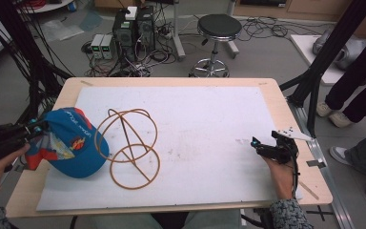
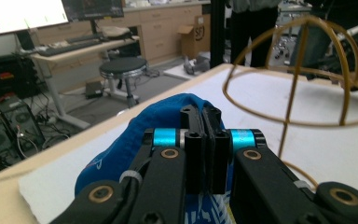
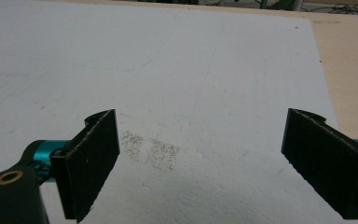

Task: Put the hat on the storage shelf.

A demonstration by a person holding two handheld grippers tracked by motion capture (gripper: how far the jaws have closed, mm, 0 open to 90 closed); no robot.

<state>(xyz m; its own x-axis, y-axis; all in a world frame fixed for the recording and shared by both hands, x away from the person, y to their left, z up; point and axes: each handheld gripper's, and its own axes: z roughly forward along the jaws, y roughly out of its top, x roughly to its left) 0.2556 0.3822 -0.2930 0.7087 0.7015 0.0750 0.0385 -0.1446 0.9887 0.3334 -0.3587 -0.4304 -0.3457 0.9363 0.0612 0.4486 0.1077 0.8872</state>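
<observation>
A blue cap (image 1: 74, 143) with red and white patches lies at the left of the white sheet (image 1: 205, 124). My left gripper (image 1: 34, 128) is shut on the cap's edge; in the left gripper view its jaws are pressed together on the blue cloth (image 2: 168, 112). A brown wire frame of rings (image 1: 131, 145) stands right beside the cap and rises just past my left gripper (image 2: 200, 140) as a wire dome (image 2: 303, 70). My right gripper (image 1: 267, 149) rests at the sheet's right edge. In the right gripper view the right gripper (image 3: 200, 163) is open with bare sheet between its jaws.
The sheet covers most of a wooden table (image 1: 171, 82). Beyond the far edge stand a black stool (image 1: 218, 28) and computer boxes with cables (image 1: 133, 28). A person's legs (image 1: 357, 90) and a black frame post (image 1: 329, 52) are to the right.
</observation>
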